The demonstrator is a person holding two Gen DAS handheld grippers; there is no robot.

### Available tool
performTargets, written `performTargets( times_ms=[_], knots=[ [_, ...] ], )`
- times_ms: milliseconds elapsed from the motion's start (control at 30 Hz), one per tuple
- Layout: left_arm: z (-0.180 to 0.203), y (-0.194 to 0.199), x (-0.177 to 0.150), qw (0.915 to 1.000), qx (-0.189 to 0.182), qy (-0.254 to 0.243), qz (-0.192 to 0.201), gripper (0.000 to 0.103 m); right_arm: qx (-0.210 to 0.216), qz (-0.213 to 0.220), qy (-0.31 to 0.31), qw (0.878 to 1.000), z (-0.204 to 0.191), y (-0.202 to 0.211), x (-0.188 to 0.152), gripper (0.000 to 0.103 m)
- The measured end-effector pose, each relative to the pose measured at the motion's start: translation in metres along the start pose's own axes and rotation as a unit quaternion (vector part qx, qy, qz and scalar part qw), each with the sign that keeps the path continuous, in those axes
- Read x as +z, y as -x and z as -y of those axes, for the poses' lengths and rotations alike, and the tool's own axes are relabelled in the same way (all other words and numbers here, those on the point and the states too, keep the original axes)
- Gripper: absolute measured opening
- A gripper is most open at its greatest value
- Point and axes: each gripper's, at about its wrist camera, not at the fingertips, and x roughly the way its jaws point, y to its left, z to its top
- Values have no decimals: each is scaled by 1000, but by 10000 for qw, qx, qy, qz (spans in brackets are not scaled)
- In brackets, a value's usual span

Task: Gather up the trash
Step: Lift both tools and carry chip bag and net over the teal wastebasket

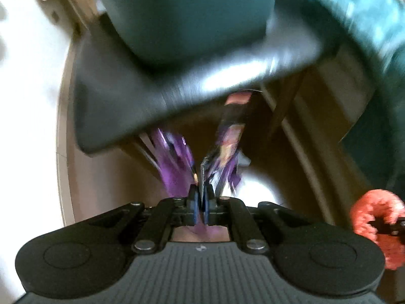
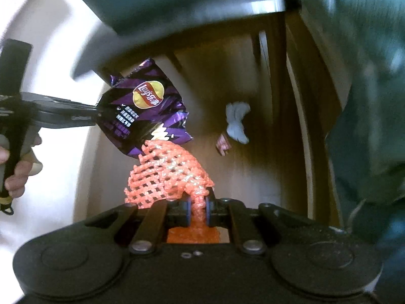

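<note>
Gripping chip bag [image 2: 144, 111] — foam net [image 2: 169, 174] beside.

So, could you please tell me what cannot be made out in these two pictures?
- Left wrist view: motion blur smears the purple crisp bag in the left tool; its print is unreadable.
- Right wrist view: the orange foam net in the right tool covers that bag's lower corner.
- Right wrist view: the grey crumpled scrap on the floor is too blurred to identify.
</note>
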Motion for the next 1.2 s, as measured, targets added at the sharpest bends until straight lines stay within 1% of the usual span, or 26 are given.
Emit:
performTargets(
  times_ms=[67, 167, 200, 300, 367, 433, 467, 533, 633, 700, 800, 867, 967, 1067, 1133, 1200],
  knots=[
    [-4, 46, 11, 9997, -71, 113, 181, 5, 24, 132, 129, 9998, -13, 39, 15, 9],
    [-6, 108, 26, 9988, -147, 130, 460, 5, 75, 386, 320, 9987, -30, 93, 40, 9],
    [-7, 126, 30, 9983, -256, 153, 506, 4, 61, 479, 419, 9980, -36, 112, 48, 9],
    [-9, 173, 44, 9972, -320, 249, 623, 4, 47, 700, 508, 9962, -50, 162, 68, 9],
    [-10, 212, 54, 9954, -365, 263, 843, 4, 141, 807, 474, 9955, -57, 194, 81, 9],
    [-12, 244, 71, 9936, -391, 289, 1022, 4, 168, 932, 609, 9936, -67, 223, 95, 9],
    [-13, 263, 79, 9920, -406, 310, 1152, 4, 170, 1000, 662, 9926, -71, 236, 103, 9],
    [-15, 290, 95, 9888, -470, 349, 1376, 4, 196, 1120, 760, 9906, -81, 257, 123, 9],
    [-17, 337, 121, 9814, -470, 280, 1840, 4, 169, 1351, 1002, 9856, -97, 288, 153, 9],
    [-16, 368, 139, 9743, -443, 142, 2202, 4, 171, 1499, 1154, 9818, -108, 307, 173, 9],
    [-18, 402, 164, 9633, -273, -60, 2670, 4, 120, 1757, 1356, 9750, -125, 329, 205, 9],
    [-18, 414, 182, 9571, -159, -162, 2890, 4, 66, 1931, 1497, 9697, -135, 341, 226, 9],
    [-19, 416, 208, 9532, -14, -200, 3018, 4, -49, 2126, 1646, 9632, -151, 347, 257, 9],
    [-24, 403, 238, 9526, 66, -100, 3041, 4, -139, 2160, 1672, 9619, -159, 335, 286, 9],
    [-35, 395, 248, 9526, 89, -3, 3042, 4, -242, 2159, 1668, 9617, -165, 325, 302, 9],
    [-45, 377, 260, 9536, 93, 104, 3007, 4, -281, 2104, 1636, 9634, -168, 305, 316, 9]
  ],
)
